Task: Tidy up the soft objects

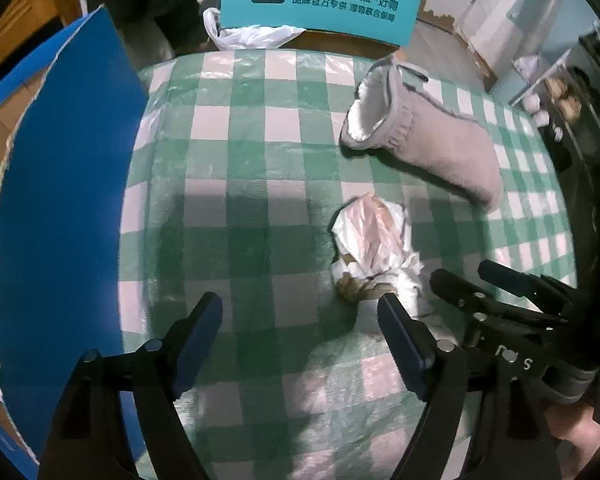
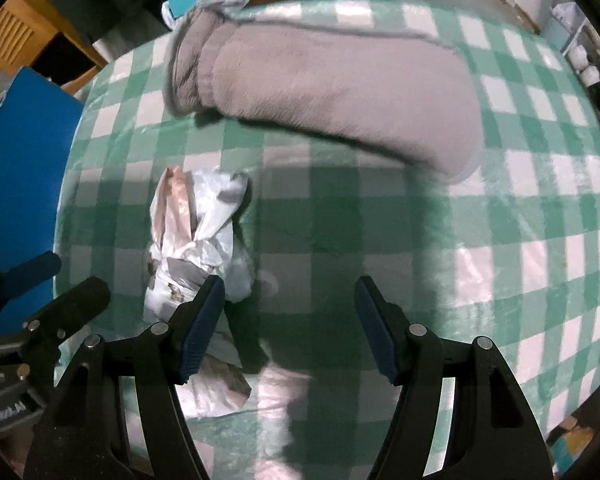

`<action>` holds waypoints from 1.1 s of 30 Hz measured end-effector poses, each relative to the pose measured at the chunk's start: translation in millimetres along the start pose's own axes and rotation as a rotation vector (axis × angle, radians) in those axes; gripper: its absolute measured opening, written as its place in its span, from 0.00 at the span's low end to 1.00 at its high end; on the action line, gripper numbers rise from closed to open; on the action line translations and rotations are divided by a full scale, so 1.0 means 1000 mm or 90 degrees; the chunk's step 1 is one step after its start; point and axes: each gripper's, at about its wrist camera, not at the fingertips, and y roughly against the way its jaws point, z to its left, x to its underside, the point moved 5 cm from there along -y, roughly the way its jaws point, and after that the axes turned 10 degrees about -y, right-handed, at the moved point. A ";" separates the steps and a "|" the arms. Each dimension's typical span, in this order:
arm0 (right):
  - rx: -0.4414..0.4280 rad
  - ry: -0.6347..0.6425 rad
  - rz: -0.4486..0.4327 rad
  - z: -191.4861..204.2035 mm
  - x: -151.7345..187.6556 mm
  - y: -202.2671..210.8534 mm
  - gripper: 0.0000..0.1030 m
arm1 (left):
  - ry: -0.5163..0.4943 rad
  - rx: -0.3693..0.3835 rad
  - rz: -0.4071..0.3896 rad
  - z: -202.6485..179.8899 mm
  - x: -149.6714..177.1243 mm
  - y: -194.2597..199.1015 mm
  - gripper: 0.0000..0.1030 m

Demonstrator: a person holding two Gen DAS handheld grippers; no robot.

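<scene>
Both grippers are hovering spread and empty: the left gripper (image 1: 300,316) just beside the crumpled plastic bag (image 1: 374,248), the right gripper (image 2: 290,312) near the grey fleece mitt (image 2: 332,92), both lying on the checked tablecloth (image 2: 540,208). The 2 tools could be colliding over the bag, or slippery film slipping free.

Pretty dim indoor light with a green-ish cast. Heavy fisheye bending and black corners in both views. Soft shadows across the checked surface (image 1: 260,128), slight blur on the right view's grey mitten (image 2: 340,92).
</scene>
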 end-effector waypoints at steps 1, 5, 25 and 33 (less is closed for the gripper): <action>0.006 0.000 -0.008 -0.003 -0.001 0.004 0.65 | 0.008 0.011 0.001 -0.002 -0.001 -0.001 0.79; 0.022 -0.020 -0.026 -0.024 -0.007 0.016 0.65 | 0.007 0.017 0.006 -0.014 -0.002 -0.004 0.79; 0.018 -0.069 -0.049 -0.084 -0.012 0.037 0.65 | -0.079 -0.043 0.042 -0.063 -0.008 -0.052 0.72; 0.014 -0.005 -0.066 -0.053 -0.032 0.027 0.65 | -0.084 -0.054 0.030 -0.054 -0.013 -0.056 0.45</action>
